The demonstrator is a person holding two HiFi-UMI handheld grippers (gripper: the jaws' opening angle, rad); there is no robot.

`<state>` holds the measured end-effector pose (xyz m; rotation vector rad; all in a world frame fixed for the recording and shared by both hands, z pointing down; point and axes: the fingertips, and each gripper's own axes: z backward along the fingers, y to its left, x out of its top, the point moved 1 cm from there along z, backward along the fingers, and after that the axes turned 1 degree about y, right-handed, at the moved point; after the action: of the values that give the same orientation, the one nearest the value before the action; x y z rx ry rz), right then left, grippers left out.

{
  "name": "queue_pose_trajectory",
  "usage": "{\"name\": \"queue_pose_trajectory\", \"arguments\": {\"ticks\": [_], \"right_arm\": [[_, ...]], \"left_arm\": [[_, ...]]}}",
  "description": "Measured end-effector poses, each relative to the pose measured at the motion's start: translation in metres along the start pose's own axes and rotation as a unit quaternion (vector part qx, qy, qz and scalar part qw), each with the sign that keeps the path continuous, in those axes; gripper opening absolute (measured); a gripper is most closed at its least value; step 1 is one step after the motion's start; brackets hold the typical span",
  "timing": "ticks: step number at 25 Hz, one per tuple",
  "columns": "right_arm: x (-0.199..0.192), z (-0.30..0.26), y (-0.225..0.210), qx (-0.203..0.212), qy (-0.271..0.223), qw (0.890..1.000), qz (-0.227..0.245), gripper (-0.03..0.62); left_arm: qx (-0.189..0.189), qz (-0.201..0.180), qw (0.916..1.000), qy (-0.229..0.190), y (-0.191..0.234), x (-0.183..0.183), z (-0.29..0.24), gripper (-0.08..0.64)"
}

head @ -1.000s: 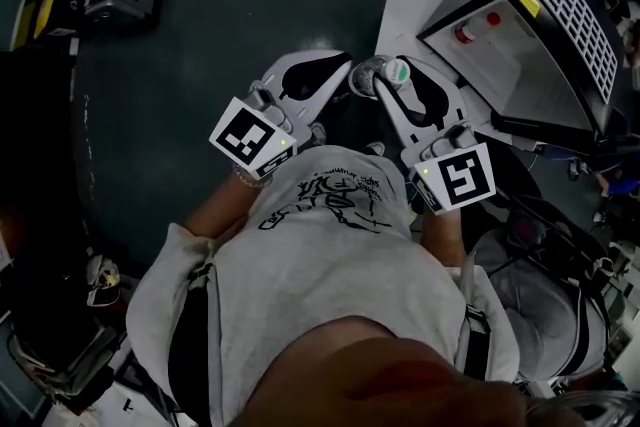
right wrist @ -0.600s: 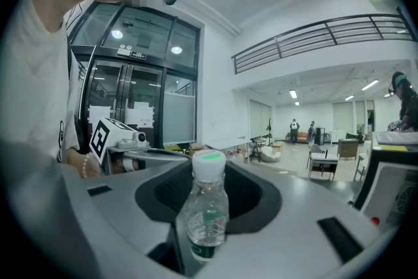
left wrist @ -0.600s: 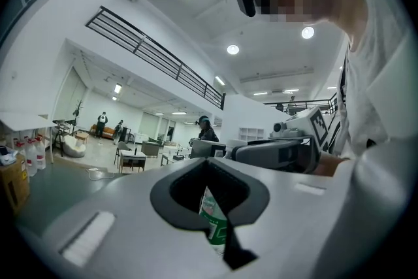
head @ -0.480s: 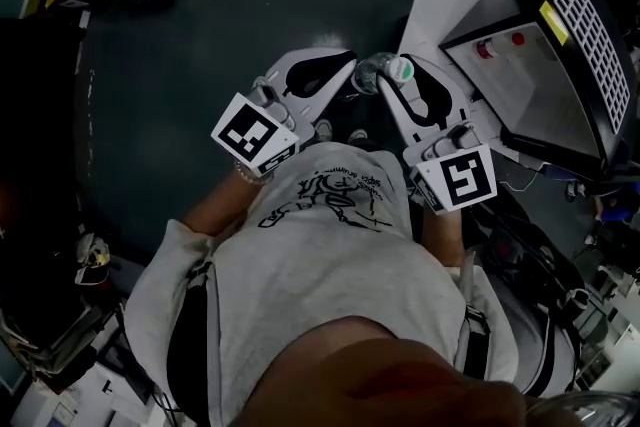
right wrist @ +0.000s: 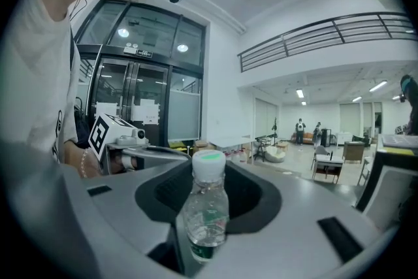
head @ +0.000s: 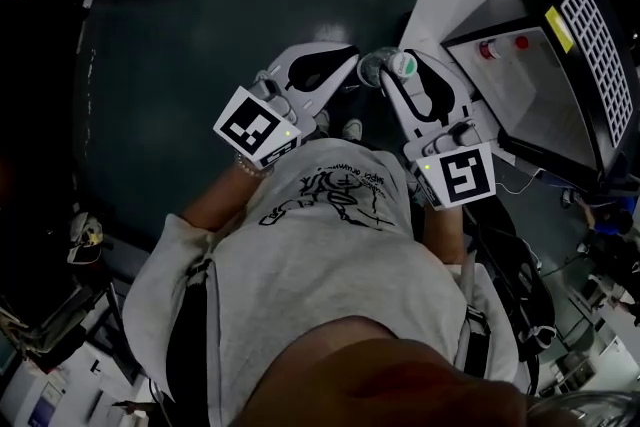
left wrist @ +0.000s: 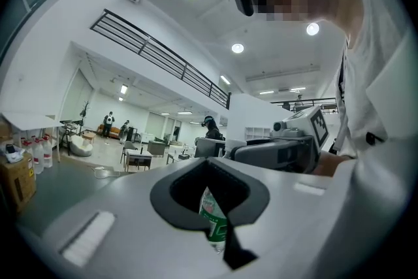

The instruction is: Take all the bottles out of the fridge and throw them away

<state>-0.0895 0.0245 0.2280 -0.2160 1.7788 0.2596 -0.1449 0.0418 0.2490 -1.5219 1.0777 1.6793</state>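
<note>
My right gripper [head: 398, 83] has its jaws partly open and clamped on a clear bottle [right wrist: 206, 206]. The bottle stands upright between them, its white-and-green cap [right wrist: 209, 165] above the jaw line and its body hanging below. The left gripper [head: 345, 67] sits just beside it with its jaws drawn in to a narrow slit, gripping nothing that I can make out. The strip of green label [left wrist: 214, 222] visible through that slit is, I judge, the lower part of the same bottle. So the bottle is out of the fridge [head: 520, 95], which stands open just off to my right, and I hold it low over the dark floor [head: 220, 35] in front of me. I read this as the carry to the bin. No bin shows in any view, so my first job is to find it before I swing my arms. I want the right gripper level, the bottle upright and the squeeze unchanged, since a thin plastic wall can slip if I relax. The left gripper should stay off the bottle so it cannot knock it loose. I should open the right jaws only when the bottle is squarely over the bin's mouth. Two red caps [head: 490, 48] show inside the fridge, so I expect more trips.
</note>
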Motion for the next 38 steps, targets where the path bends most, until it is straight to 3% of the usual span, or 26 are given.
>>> {"name": "queue_pose_trajectory", "arguments": {"ticks": [12,25,38], "right_arm": [[-0.042,-0.022,-0.006,0.011,0.013,1.000,-0.001,0.153],[-0.111,-0.053,-0.010,0.011,0.033,0.999,-0.003,0.153],[-0.213,-0.092,0.006,0.019,0.055,0.998,-0.017,0.153]], "left_arm": [[0.011,0.003,0.9998,0.016,0.020,-0.041,-0.008,0.008],[0.026,0.022,0.9983,0.047,0.050,-0.109,-0.006,0.008],[0.037,0.048,0.9934,0.098,0.074,-0.214,0.010,0.008]]}}
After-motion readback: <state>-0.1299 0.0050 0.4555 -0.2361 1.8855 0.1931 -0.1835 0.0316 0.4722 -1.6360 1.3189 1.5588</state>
